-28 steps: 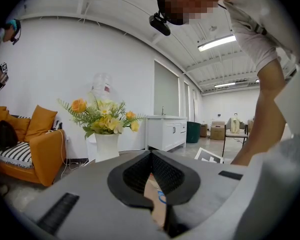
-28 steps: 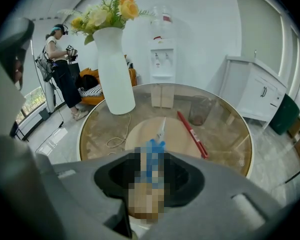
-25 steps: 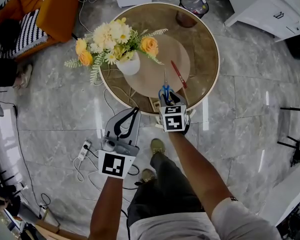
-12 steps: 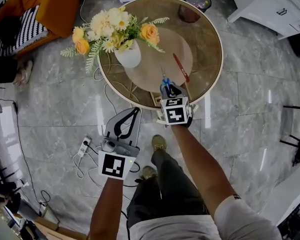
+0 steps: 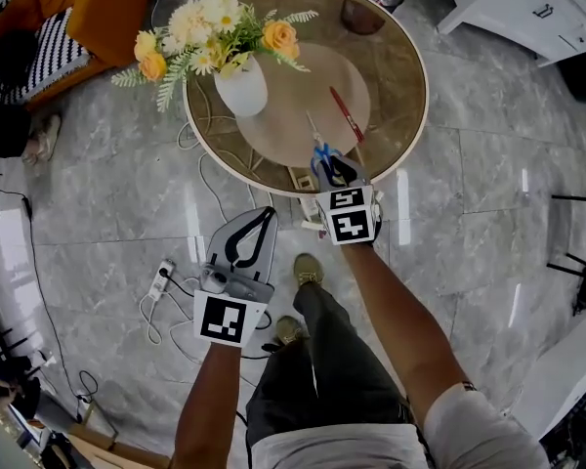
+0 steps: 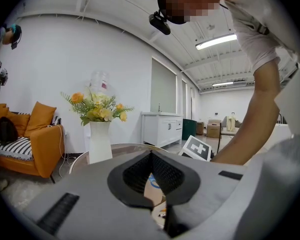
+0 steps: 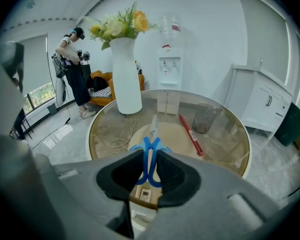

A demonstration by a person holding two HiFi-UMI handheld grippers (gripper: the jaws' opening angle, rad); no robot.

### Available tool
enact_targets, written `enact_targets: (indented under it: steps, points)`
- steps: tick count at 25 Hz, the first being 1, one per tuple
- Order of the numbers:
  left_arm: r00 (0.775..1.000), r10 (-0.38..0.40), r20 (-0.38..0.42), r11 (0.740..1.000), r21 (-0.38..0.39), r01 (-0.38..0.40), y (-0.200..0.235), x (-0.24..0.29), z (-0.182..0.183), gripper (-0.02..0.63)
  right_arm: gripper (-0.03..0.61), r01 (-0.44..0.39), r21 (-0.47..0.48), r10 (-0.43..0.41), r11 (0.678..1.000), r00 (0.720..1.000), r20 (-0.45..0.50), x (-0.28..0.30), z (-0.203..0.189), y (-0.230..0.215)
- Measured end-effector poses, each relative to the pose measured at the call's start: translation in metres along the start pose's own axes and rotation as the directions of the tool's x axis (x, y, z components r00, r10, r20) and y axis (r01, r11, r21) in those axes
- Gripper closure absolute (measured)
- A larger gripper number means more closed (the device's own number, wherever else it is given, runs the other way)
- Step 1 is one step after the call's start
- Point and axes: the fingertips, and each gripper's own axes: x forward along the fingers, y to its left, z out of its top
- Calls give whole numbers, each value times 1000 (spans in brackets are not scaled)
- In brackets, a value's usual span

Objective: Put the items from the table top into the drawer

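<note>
Squarely inside just-closing right claw (image 7: 150, 157): scissors (image 7: 150, 145)

Blue-handled scissors (image 7: 149, 156), blades shut and pointing away across the desk (image 5: 396, 71), handles pinched in the right gripper (image 5: 333, 170), slim red stick (image 5: 347, 115) lying flat just right of the blades

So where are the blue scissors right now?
In the head view, the blue scissors are at the round table's near edge, left of the red tool, their handles between the right gripper's fingers, which have just been closing.
</note>
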Motion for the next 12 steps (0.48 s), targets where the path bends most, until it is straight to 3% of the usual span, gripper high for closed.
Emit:
enact_targets:
  steps: [12]
  points:
    - [999,-24,36,1000,-3,24,-45,-49,-13,614,495,-4,-31,8,1000,992,130,-90,-36,37]
